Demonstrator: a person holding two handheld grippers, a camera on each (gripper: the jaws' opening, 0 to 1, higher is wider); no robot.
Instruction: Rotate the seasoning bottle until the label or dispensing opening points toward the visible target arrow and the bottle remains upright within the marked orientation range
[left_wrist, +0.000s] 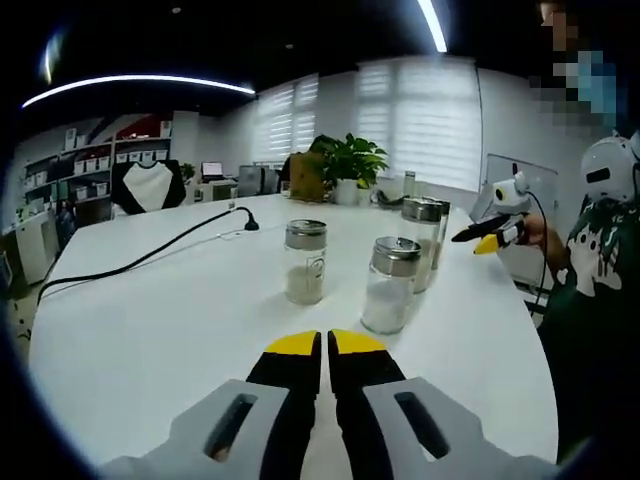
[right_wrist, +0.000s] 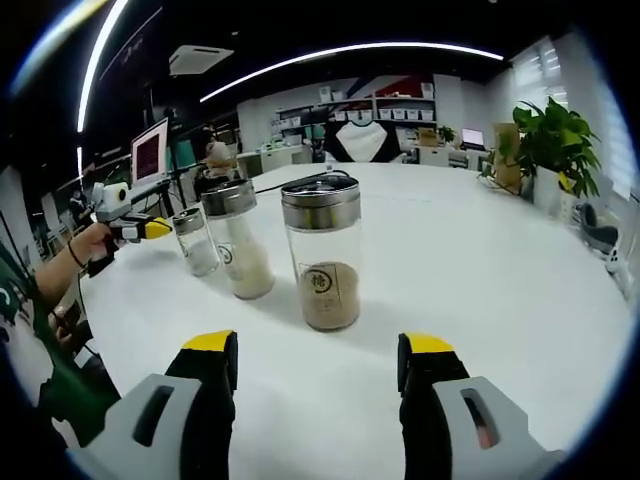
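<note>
Three glass seasoning bottles with metal lids stand upright on the white surface (left_wrist: 150, 330). No target arrow or marked range is legible in either view.

Right gripper view: the right hand-held gripper (right_wrist: 318, 362) has its jaws spread wide, yellow tips low on either side of the nearest seasoning bottle (right_wrist: 322, 252), apart from it and short of it. This bottle holds a brownish powder to about a third of its height, and its round printed label faces the camera. Just beside it on the left stand a taller bottle of white grains (right_wrist: 238, 238) and a small bottle (right_wrist: 196, 240) beyond. The other hand-held gripper (right_wrist: 140, 228) enters from the left, held in a hand; I cannot tell its jaw state from here.

Left gripper view: the left hand-held gripper (left_wrist: 326, 346) has its jaws pressed together, holding nothing, hovering over the surface short of the bottles. A black cable (left_wrist: 140, 258) runs across the surface to the left; a potted plant (left_wrist: 350, 160) sits at the far end.

Handling judgement: rigid glass, smooth and likely slippery; light, since mostly empty, so easy to tip or skid. Breakable if knocked over. Best hold looks to be the glass body at mid-height or just under the lid, jaws square across the widest part, with moderate squeeze, turning it about its own axis while the base stays flat.
</note>
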